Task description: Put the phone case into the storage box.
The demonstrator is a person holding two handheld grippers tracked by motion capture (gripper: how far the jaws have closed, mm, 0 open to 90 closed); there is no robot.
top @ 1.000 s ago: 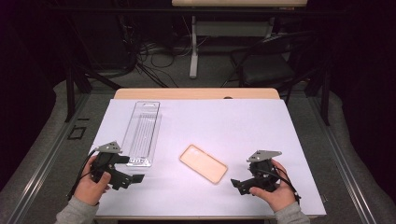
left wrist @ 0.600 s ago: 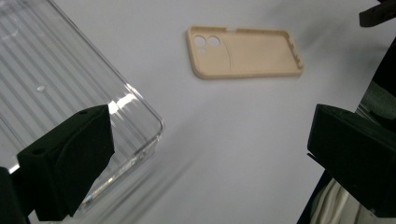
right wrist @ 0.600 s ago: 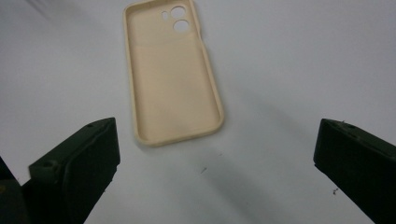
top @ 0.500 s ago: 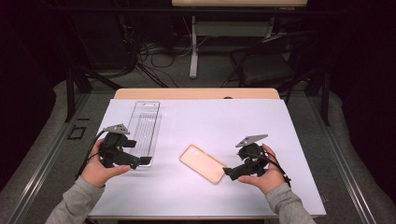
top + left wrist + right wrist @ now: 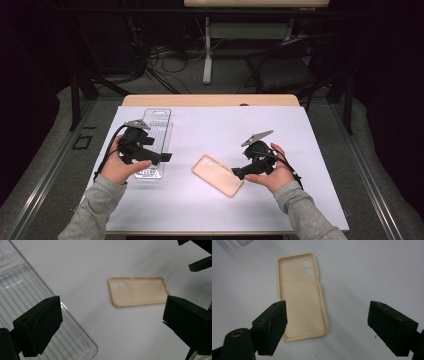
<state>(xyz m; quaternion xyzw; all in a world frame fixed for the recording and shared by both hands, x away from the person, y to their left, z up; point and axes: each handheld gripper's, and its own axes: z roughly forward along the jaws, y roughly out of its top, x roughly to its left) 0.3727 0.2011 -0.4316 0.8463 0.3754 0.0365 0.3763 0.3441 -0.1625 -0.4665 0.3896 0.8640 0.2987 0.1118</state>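
Observation:
A beige phone case (image 5: 217,175) (image 5: 138,291) (image 5: 302,297) lies hollow side up in the middle of the white sheet, camera holes toward the left. A clear ribbed plastic tray (image 5: 156,132) (image 5: 22,297) lies at the left. My left gripper (image 5: 161,157) (image 5: 110,325) hovers open over the tray's near end, pointing at the case. My right gripper (image 5: 239,172) (image 5: 334,322) is at the case's near right end. Its jaws have just been closing a little but stand open, with nothing pressed between them. The case's end lies under its left jaw.
The white sheet (image 5: 300,130) covers a wooden table whose far edge (image 5: 210,100) shows. The right gripper's jaw tips (image 5: 200,262) appear in the left gripper view. A chair (image 5: 285,70) and cables stand on the floor beyond.
Both hands moved inward and away from the table's front edge. The left gripper came over the tray's near end, and the right gripper reached the case's near end.

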